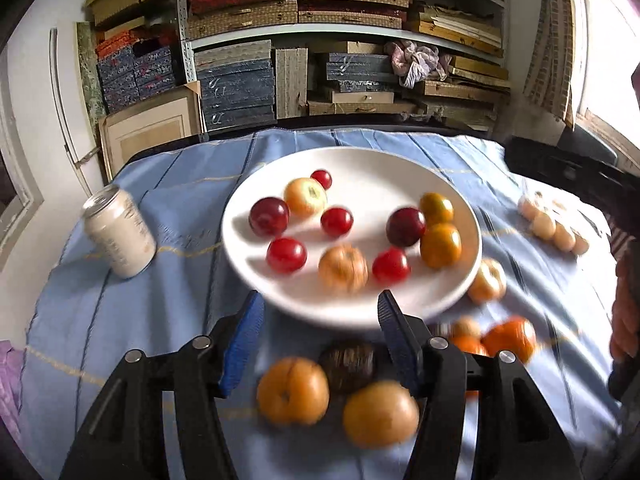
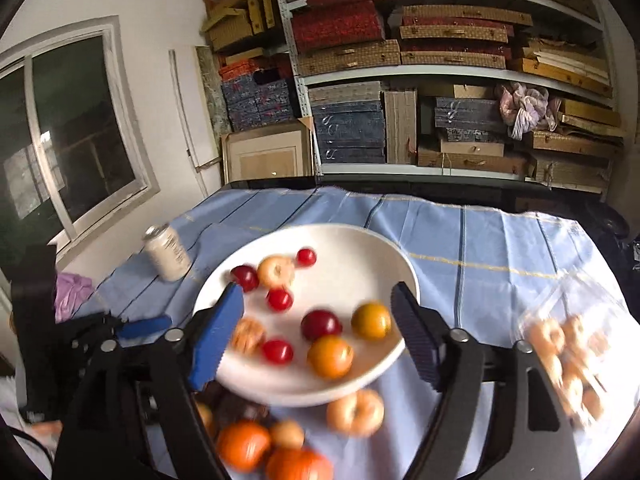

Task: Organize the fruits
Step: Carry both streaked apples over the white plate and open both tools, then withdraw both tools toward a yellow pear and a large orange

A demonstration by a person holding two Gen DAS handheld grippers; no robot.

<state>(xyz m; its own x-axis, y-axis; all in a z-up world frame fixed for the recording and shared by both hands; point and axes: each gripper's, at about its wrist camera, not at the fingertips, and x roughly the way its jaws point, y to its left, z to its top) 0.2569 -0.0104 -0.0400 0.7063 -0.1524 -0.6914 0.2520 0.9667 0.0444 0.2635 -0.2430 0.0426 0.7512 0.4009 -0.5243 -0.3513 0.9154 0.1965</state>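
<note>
Fruits, red plums (image 1: 286,255) and orange citrus (image 1: 440,245), lay in round white plate (image 1: 360,164), left gripper (image 1: 320,304) and right gripper (image 2: 318,300) both gaped wide, empty.

The plate (image 1: 280,292) holds ten fruits — four small red ones (image 1: 286,255), two dark plums (image 1: 269,216), four orange-yellow ones (image 1: 440,245). Beside the plate: one can (image 1: 119,233), one bag of buns (image 2: 568,360) — and several blurred loose fruits (image 1: 293,390).

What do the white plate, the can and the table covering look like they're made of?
Plate: likely glazed ceramic, smooth white with soft sheen, though melamine is possible. Can: metal, probably aluminium, with a silvery top rim and pale printed body. Covering: woven cloth, matte light blue, creased with stitched lines.
</note>
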